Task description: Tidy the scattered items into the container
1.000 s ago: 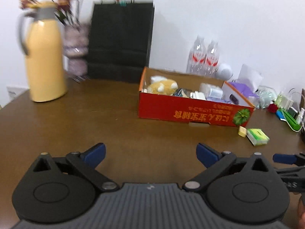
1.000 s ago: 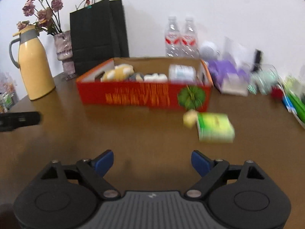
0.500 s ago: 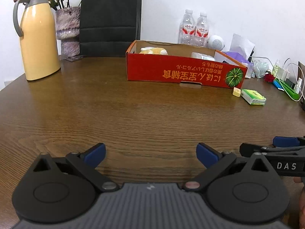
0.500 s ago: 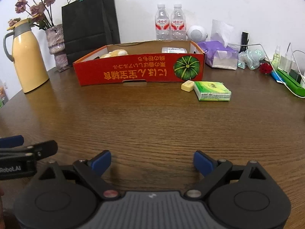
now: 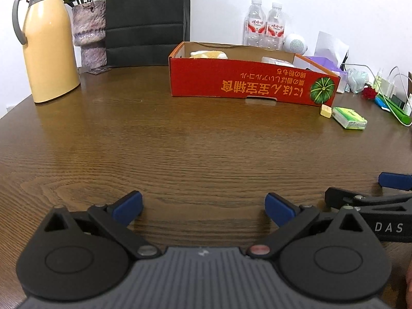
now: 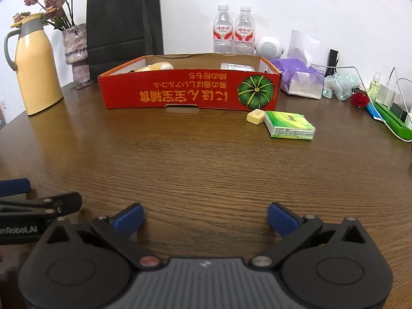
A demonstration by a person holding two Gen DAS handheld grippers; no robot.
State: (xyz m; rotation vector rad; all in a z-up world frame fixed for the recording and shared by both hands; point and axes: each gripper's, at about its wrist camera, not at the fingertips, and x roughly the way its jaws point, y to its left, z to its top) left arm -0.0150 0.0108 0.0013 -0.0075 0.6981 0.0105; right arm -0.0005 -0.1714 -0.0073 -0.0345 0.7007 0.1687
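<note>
A red cardboard box (image 5: 247, 86) (image 6: 180, 92) with a pumpkin picture stands at the back of the brown table and holds several items. A small yellow block (image 6: 255, 116) (image 5: 325, 110) and a green tissue pack (image 6: 289, 125) (image 5: 349, 117) lie on the table by the box's right front corner. My left gripper (image 5: 203, 204) is open and empty, low over the near table. My right gripper (image 6: 205, 217) is open and empty beside it, and shows at the right edge of the left wrist view (image 5: 370, 200).
A yellow thermos (image 5: 46, 43) (image 6: 33, 67), a flower vase (image 6: 77, 51) and a black bag (image 6: 123, 23) stand at the back left. Two water bottles (image 6: 234, 29), a white speaker (image 6: 269, 47), a purple tissue box (image 6: 301, 77), chargers and cables (image 6: 386, 97) crowd the back right.
Both grippers have dropped low and pulled back towards the near table edge, side by side, and now hold still. The jaws stay open.
</note>
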